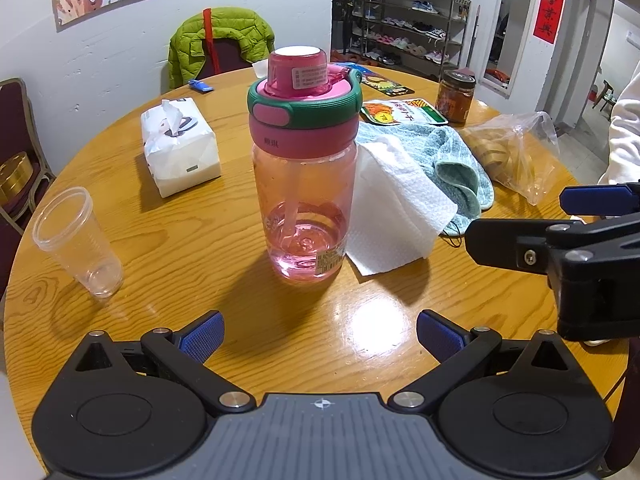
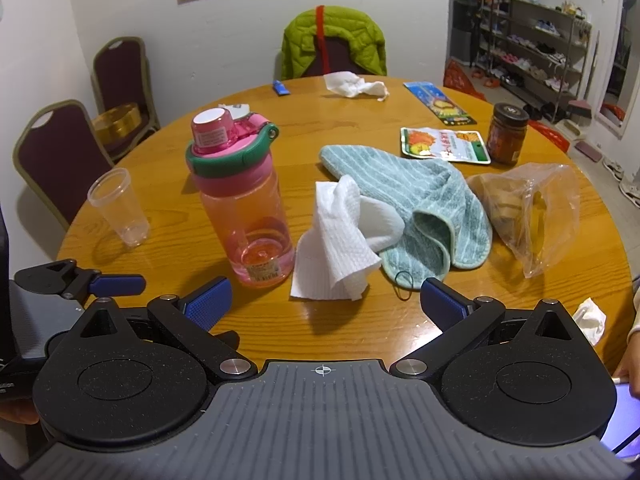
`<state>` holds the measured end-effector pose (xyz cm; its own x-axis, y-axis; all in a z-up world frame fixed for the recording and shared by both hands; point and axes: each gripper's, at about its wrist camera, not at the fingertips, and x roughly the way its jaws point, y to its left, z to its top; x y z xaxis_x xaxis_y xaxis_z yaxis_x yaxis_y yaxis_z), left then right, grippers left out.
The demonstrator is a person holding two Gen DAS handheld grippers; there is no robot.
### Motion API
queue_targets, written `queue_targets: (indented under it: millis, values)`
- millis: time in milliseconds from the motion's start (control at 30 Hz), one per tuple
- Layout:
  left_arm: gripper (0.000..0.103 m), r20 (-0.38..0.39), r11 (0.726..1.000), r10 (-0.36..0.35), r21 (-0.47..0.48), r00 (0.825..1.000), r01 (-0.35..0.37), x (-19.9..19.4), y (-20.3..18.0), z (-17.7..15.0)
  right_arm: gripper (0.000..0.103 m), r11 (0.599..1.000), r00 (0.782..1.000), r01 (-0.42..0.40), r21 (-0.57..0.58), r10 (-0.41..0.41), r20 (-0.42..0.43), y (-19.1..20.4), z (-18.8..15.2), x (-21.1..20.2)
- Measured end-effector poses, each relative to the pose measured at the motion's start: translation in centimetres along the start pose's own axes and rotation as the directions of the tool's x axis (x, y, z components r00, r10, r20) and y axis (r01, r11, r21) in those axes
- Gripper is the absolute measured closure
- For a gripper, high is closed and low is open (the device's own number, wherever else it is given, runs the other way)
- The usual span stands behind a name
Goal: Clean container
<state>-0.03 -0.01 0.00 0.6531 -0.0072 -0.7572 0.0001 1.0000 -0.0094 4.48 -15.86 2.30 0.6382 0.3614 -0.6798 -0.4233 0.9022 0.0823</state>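
Both grippers stood with fingers spread wide and nothing between them: the left gripper [image 1: 318, 336] faced the bottle [image 1: 305, 168] head-on, and the right gripper [image 2: 324, 300] hovered low over the table [image 2: 360, 332], aimed between the bottle and the paper towel [image 2: 336, 248]. That pink bottle stood upright near the table's middle, lid closed, a little clear liquid in its base. Just beside it lay the paper towel, partly overlapping a striped blue cloth [image 2: 424, 200]. An empty plastic cup [image 1: 78, 242] stood apart on the other side, with a tissue pack [image 1: 178, 150] behind. Judged from this arrangement, cleaning had not begun: the bottle was unopened, no wiping material was held, and everything remained to do.
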Motion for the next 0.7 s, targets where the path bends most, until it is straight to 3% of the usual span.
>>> queue_targets:
  millis: [700]
  values:
    - [0.001,0.001,1.000,0.002,-0.001,1.000,-0.002,-0.63,0.22,-0.06,0.000,1.000,1.000,0.003,-0.018,-0.003,-0.002,0.57,0.07,-0.39]
